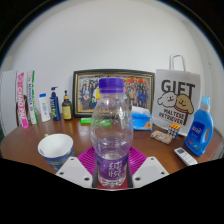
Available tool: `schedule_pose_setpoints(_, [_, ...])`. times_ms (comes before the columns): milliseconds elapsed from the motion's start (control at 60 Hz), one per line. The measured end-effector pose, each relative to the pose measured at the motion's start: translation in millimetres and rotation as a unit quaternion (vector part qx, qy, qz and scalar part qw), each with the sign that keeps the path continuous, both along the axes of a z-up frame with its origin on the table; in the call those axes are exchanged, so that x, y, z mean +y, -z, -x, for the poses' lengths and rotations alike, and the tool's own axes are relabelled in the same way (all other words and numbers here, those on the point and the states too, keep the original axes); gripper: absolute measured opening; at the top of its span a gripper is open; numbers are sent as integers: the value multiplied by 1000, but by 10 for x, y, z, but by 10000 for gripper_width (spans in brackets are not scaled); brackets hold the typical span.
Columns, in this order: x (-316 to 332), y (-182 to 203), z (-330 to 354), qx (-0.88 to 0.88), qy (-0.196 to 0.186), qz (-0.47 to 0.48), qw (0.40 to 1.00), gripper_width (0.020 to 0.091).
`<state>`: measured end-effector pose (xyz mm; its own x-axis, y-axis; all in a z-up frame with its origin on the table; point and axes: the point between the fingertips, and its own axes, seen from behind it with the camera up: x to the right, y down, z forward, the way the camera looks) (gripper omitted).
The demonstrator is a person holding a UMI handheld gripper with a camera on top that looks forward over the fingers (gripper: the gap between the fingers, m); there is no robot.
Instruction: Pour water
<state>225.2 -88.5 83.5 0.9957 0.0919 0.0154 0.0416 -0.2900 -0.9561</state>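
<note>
A clear plastic water bottle (111, 130) with a purple cap and purple label stands upright between my fingers, partly filled with water. My gripper (112, 178) is shut on the bottle's lower part, the magenta pads pressing on both sides. A white paper cup (55, 150) with a blue pattern sits on the wooden table (25, 150), to the left of the bottle and a little ahead of my left finger. I cannot tell whether the bottle's base touches the table.
Along the wall stand toothpaste boxes (24, 97), small bottles (55, 105), a framed picture (85, 92) and a white gift bag (176, 98). A blue detergent bottle (201, 130) and a remote (186, 156) lie to the right.
</note>
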Motion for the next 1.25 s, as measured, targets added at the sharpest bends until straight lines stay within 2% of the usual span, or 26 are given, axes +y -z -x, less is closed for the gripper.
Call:
schedule_pose_setpoints(150, [-20, 41, -25, 9, 11, 19, 1000, 522])
schedule_pose_setpoints(183, [-51, 88, -45, 10, 16, 37, 999, 602])
schedule_pose_setpoints(233, [-123, 107, -64, 11, 26, 57, 998, 788])
schedule_pose_setpoints(267, [-188, 98, -69, 9, 31, 69, 997, 866])
schedule_pose_setpoints(317, [-320, 71, -68, 3, 41, 90, 995, 846])
schedule_pose_setpoints(433, [-711, -114, 8, -15, 65, 129, 989, 854])
schedule_pose_setpoints(817, [-2016, -848, 759, -40, 98, 165, 981, 855])
schedule_pose_setpoints(983, [-2221, -1025, 957, -43, 82, 153, 984, 858])
schedule_pose_setpoints(1250, [-2289, -1112, 937, -63, 84, 145, 984, 858])
